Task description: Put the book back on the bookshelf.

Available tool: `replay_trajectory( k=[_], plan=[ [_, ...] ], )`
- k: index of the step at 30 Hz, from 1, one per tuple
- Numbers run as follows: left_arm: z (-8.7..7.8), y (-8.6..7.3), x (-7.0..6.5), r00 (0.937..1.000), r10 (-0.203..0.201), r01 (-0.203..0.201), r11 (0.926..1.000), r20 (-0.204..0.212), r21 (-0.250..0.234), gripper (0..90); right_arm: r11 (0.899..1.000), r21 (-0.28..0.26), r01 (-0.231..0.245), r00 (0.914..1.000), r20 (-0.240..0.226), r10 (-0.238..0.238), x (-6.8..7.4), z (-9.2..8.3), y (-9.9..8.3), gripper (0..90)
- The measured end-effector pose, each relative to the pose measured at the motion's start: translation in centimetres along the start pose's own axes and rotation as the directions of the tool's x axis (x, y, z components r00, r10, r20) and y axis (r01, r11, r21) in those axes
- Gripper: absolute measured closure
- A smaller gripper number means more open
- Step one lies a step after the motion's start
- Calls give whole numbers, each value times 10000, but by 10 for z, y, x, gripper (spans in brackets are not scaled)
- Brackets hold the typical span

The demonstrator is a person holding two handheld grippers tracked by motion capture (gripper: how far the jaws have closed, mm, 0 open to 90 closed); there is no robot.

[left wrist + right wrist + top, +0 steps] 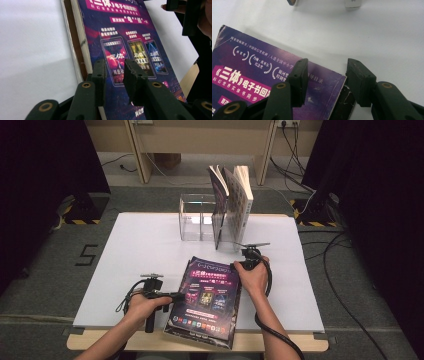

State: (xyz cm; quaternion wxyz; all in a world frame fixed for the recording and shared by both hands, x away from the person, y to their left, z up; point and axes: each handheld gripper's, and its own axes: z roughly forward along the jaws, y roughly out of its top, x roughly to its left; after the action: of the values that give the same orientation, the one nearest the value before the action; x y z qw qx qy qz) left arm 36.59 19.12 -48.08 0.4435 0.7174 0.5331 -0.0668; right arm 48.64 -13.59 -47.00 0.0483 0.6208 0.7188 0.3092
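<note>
Lower centre: purple book (207, 297) flat on table (125, 255); left gripper (176, 296) and right gripper (239, 266) spread, straddling opposite edges, seemingly for lifting.

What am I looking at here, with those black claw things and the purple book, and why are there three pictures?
A person holds a hand-operated gripper in each hand: the left gripper and the right gripper. One picture comes from a camera above the white table; the other two come from cameras riding on each gripper, looking along its black jaws. A purple book lies flat near the table's front edge. Behind it a clear acrylic holder stands with two upright books beside it. Both grippers stand open at the purple book's edges; neither grips it.
</note>
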Motion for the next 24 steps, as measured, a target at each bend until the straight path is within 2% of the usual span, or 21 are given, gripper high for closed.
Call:
replay_trajectory(
  k=[5,7,13,16,17,20,24],
  plan=[
    [3,-3,0,9999,-116,116,9999,36,13,710,9999,6,-100,9999,-31,100,0,0,0,531],
    [3,-4,1,9999,94,-94,10000,-62,17,727,9999,24,-137,9999,-26,137,0,-1,0,537],
    [5,-6,1,10000,64,-64,10000,72,-42,745,9999,-13,-168,9998,-106,168,2,-8,2,559],
    [5,-7,1,9999,71,-70,10000,95,-60,751,9977,-371,-565,9964,-657,540,3,-19,5,578],
    [6,-7,1,10000,48,-48,10000,87,-81,754,9971,-512,-557,9952,-832,513,3,-23,7,580],
    [6,-7,1,10000,27,-26,9999,83,-112,757,9936,-725,-871,9879,-1345,768,6,-33,9,587],
    [7,-8,0,10000,36,-34,9999,90,-145,758,9923,-829,-924,9855,-1502,792,8,-36,9,589]
  ],
)
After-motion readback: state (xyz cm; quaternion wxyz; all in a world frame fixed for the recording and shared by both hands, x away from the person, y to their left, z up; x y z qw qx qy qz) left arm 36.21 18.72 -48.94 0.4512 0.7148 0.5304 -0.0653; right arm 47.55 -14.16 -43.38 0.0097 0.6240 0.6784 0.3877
